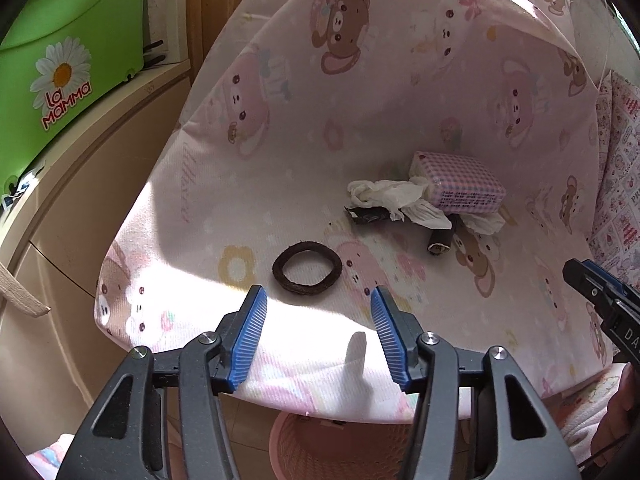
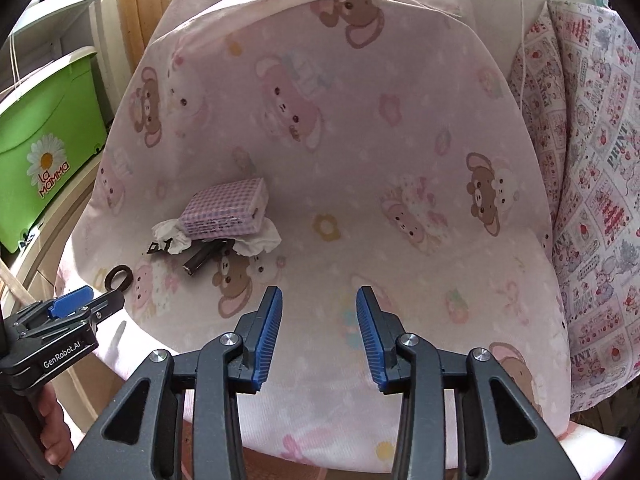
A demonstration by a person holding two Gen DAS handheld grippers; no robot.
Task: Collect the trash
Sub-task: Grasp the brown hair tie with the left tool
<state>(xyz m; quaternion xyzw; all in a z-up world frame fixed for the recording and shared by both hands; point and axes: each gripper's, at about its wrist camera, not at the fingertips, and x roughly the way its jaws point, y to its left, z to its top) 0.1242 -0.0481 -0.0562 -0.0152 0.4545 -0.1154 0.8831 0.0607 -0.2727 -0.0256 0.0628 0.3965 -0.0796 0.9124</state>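
Lying near the cloth's front edge beside the wrappers, the crumpled tissue (image 1: 394,196) is judged light and soft, best pinched at its bunched middle by the empty, spread-jawed left gripper (image 1: 318,336) or right gripper (image 2: 319,334).

A home, likely a child's bedroom: a pink cartoon-bear cloth (image 1: 360,128) covers the surface, a patterned pillow (image 2: 592,184) lies at three o'clock, a green storage box (image 1: 68,64) at ten o'clock.
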